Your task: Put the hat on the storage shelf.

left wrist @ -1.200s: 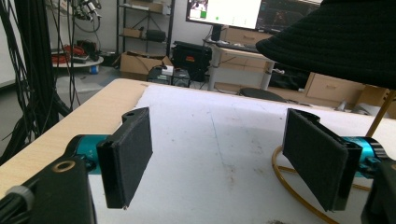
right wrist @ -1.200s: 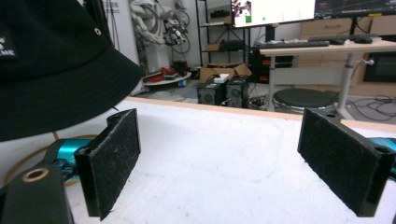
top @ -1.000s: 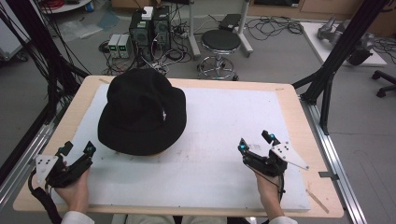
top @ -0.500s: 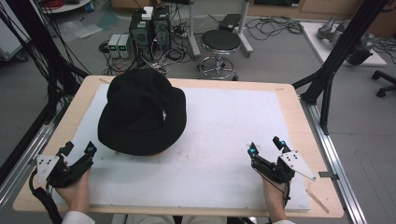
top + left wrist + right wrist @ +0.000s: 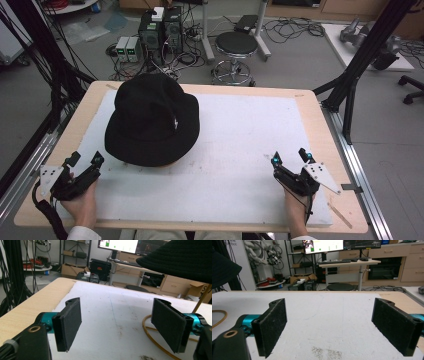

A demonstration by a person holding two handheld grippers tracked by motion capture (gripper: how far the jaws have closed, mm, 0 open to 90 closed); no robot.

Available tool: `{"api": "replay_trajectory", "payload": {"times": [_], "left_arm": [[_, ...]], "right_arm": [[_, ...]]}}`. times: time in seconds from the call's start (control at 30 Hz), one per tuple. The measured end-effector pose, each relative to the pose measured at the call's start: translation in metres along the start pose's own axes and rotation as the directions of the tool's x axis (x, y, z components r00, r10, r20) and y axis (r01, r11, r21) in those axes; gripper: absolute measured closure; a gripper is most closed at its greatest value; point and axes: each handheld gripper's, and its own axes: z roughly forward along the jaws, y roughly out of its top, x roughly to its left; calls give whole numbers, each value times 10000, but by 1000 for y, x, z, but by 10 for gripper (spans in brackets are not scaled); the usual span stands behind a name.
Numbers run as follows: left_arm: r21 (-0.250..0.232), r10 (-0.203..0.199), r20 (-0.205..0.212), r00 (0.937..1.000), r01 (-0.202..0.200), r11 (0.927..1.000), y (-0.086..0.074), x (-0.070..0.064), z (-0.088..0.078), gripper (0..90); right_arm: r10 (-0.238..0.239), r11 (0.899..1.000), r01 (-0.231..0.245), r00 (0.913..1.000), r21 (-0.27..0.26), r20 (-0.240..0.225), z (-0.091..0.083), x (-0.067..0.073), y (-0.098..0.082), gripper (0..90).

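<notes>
A black bucket hat sits raised on a thin tan wire stand at the left middle of the white mat. Its brim overhangs at the upper right of the left gripper view. My left gripper rests open at the mat's front left corner, just left of the hat, with nothing between its pads. Near the front right of the mat my right gripper stands open and empty, its pads wide apart over bare mat.
The mat lies on a wooden table with black frame posts at both sides. Behind the table stand a round stool and computer boxes among floor cables. A few dark crumbs lie on the mat by the right gripper.
My right gripper has drawn back toward the front right of the mat and a little rightward. The left gripper and the hat have stayed put.
</notes>
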Motion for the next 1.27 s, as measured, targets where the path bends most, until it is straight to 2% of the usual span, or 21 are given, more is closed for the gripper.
{"api": "replay_trajectory", "payload": {"times": [0.27, 0.7, 1.27], "left_arm": [[7, -23, -19, 10000, 23, 10000, -1, 0, 0, 247], [138, -17, 92, 10000, 16, 9999, -2, -2, 3, 247], [228, -219, 226, 9995, 214, 9995, -2, 1, 4, 247]], "right_arm": [[-151, 9999, 151, 9998, -31, -89, 0, 1, -1, 122], [-127, 9999, 127, 9999, 9, -59, -1, 0, -2, 122], [-119, 9998, 121, 9998, 163, -132, -1, 0, -3, 121]]}}
